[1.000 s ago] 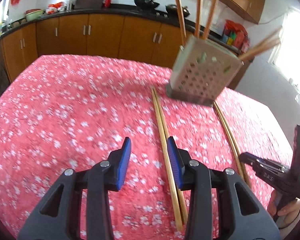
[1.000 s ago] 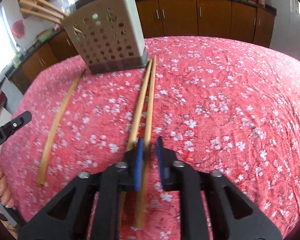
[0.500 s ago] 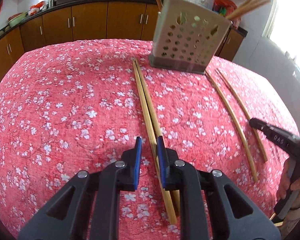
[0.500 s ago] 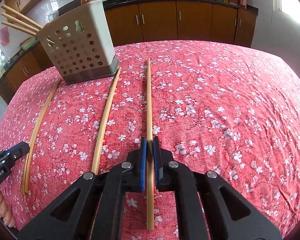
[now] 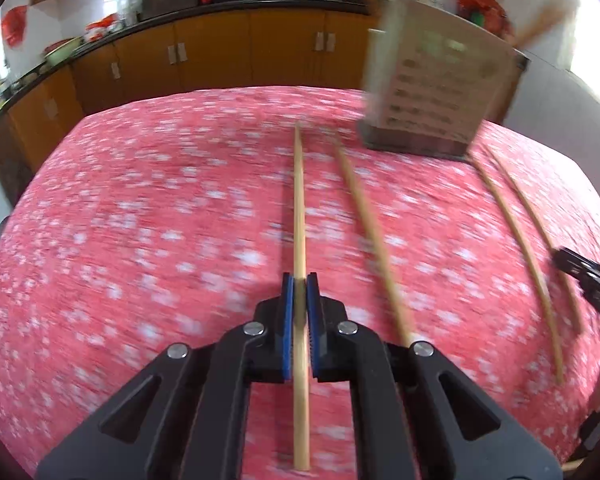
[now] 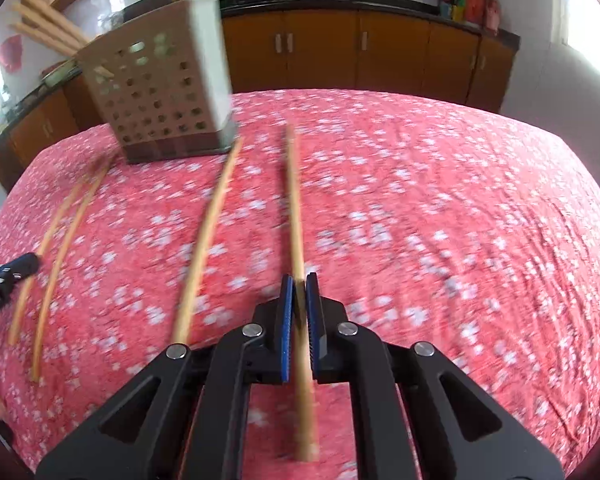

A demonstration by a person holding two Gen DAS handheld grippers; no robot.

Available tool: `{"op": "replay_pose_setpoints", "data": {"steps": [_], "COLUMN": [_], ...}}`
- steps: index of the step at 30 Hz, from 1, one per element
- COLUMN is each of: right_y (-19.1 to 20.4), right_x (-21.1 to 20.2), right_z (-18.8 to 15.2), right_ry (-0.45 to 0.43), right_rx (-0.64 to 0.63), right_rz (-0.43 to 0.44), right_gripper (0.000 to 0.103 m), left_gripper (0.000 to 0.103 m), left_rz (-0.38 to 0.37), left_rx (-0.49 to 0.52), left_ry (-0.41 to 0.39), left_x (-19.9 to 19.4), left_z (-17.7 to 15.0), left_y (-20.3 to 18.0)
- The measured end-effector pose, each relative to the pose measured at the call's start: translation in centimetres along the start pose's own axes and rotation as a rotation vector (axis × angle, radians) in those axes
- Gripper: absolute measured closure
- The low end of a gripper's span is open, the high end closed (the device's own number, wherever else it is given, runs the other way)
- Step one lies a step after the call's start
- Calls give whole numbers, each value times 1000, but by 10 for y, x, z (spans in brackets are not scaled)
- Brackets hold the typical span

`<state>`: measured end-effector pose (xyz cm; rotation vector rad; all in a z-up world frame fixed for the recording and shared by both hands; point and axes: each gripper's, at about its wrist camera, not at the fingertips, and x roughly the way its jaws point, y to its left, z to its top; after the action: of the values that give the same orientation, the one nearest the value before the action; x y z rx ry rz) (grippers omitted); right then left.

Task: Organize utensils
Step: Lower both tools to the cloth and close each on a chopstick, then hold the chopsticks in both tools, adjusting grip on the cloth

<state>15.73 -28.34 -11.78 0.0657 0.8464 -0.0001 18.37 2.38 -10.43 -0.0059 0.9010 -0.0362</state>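
A table (image 5: 140,208) covered in a red cloth with white blossoms fills both views, with brown kitchen cabinets (image 6: 340,48) along the far wall behind it. At the far side of the table stands a perforated beige utensil holder (image 6: 160,92), upright on a dark base, with several chopsticks already sticking out of its top; in the left wrist view it sits far right and is blurred (image 5: 440,80). The left tool (image 5: 299,320) is clamped on a chopstick (image 5: 299,208) that runs straight away from the camera between its blue pads, its near end sticking out behind the jaws. Just to its right a loose chopstick (image 5: 372,240) lies on the cloth, and further right two thin chopsticks (image 5: 516,232) lie side by side, their far ends near the holder's base. The right tool (image 6: 299,320) is likewise closed on its own chopstick (image 6: 294,200), which points toward the far edge. To its left lies another chopstick (image 6: 206,236), its far tip close to the holder, and further left the thin pair (image 6: 60,236). The tip of the other tool shows at the edge of each view.
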Motion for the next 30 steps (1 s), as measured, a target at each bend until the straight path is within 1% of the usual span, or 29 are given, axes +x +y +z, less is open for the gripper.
{"op": "replay_pose_setpoints", "data": {"steps": [3,7,9,13,20,30], "right_y": [-16,-28,-28,-29,-31,-30], "right_x": [4,6,6,7,5,6], "right_z": [6,8,8,9,8,8], "right_ry": [-6,-8,-7,-7,-8,-7], "right_rx": [34,74,70,73,75,81], "right_rz": [-34,-24,-27,-27,-26,-22], "right_gripper": [96,95,95,95,94,94], "left_gripper": [95,94,93,93,93,92], "left_rz": [43,41,34,42,23,31], "left_rx": [-45,-79,-81,-74,-92,-83], "left_ry": [1,-9,-12,-13,-15,-15], "left_x": [5,9,9,9,6,7], "left_z": [7,11,10,9,7,7], "left_y": [29,53,55,53,54,52]}}
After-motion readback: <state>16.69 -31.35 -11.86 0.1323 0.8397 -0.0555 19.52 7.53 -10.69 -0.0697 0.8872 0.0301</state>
